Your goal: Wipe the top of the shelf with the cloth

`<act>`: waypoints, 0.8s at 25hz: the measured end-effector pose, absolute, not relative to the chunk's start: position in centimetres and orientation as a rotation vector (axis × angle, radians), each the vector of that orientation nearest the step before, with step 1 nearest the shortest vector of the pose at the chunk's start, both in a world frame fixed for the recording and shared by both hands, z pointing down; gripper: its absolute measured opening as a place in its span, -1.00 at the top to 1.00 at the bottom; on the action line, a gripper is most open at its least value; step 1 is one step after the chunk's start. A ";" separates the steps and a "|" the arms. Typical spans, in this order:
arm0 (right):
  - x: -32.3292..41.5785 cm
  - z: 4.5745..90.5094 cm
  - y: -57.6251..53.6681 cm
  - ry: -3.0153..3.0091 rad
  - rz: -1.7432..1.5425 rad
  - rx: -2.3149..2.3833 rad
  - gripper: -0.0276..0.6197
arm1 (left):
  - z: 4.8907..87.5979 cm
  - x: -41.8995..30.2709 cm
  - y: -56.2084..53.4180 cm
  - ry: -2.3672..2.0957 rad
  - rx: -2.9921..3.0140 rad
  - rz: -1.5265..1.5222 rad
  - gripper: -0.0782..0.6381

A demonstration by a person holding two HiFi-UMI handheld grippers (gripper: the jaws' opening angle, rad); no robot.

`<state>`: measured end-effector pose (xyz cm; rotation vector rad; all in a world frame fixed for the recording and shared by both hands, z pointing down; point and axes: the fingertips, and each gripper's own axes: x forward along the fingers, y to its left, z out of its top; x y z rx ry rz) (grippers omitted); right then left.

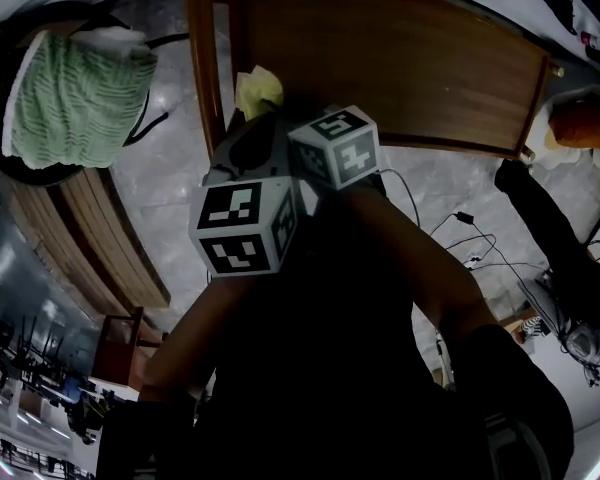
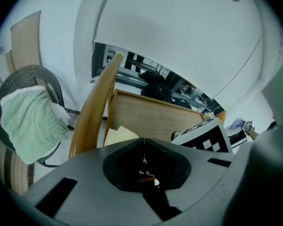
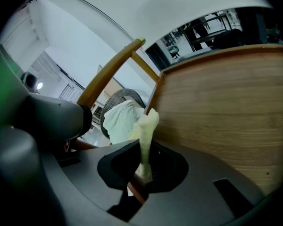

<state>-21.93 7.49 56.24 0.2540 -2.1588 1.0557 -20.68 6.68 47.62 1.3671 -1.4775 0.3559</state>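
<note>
Left gripper point(image 2: 142, 149) and right gripper point(image 3: 142, 161) are both chunky matte grey plastic, each carrying a white cube point(image 1: 245, 228) with black square markers. Person's wearing a dark top point(image 1: 360, 368).

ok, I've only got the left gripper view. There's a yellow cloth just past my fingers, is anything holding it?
Observer: Yes. In the right gripper view the right gripper is shut on the cloth, which stands up from between its fingers.
Operator: Spread on the shelf yet?
Observer: No. The head view shows it bunched at the left edge of the shelf top, not laid over the wood.
</note>
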 end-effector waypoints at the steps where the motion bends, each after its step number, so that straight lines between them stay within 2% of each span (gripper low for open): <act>1: -21.9 56.5 7.5 -2.147 1.057 0.254 0.79 | 47.8 -20.6 6.7 -1.475 1.360 0.356 0.75; 11: -20.6 57.9 7.2 -2.067 1.055 0.256 0.79 | 48.5 -20.4 6.5 -1.517 1.300 0.371 0.75; 20: -16.0 58.2 4.0 -2.083 1.044 0.330 0.79 | 51.6 -18.2 5.6 -1.498 1.266 0.453 0.75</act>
